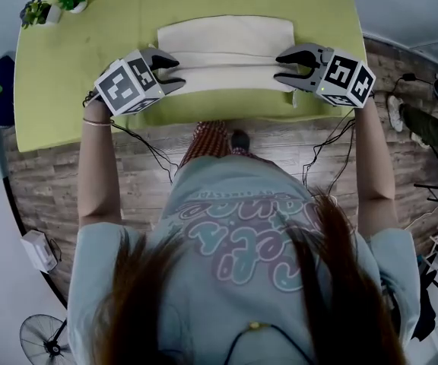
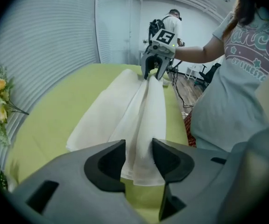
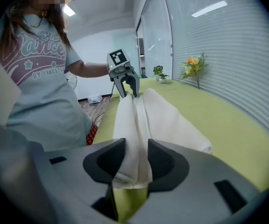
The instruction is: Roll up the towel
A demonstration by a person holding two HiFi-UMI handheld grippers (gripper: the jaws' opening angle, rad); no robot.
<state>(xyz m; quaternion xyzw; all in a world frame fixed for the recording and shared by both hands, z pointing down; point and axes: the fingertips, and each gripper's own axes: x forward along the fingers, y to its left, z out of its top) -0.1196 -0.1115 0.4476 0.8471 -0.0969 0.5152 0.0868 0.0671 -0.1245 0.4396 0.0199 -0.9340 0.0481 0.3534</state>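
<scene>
Cream towel (image 1: pixel 226 40): soft, light, limp. Grip fold (image 1: pixel 226 65) ends at 9 and 3 o'clock. Note left tongs (image 1: pixel 179 74), right tongs (image 1: pixel 278 68) parted astride fold.

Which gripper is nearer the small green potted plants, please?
Left. The left gripper is at the cream towel's end nearest the plants; the right gripper is at the opposite end.

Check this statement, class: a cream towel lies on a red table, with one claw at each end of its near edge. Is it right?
Not quite. The table is green, not red, as the head view shows. The rest stands: the cream towel lies on it, with the left claw and the right claw at the ends of its near edge.
</scene>
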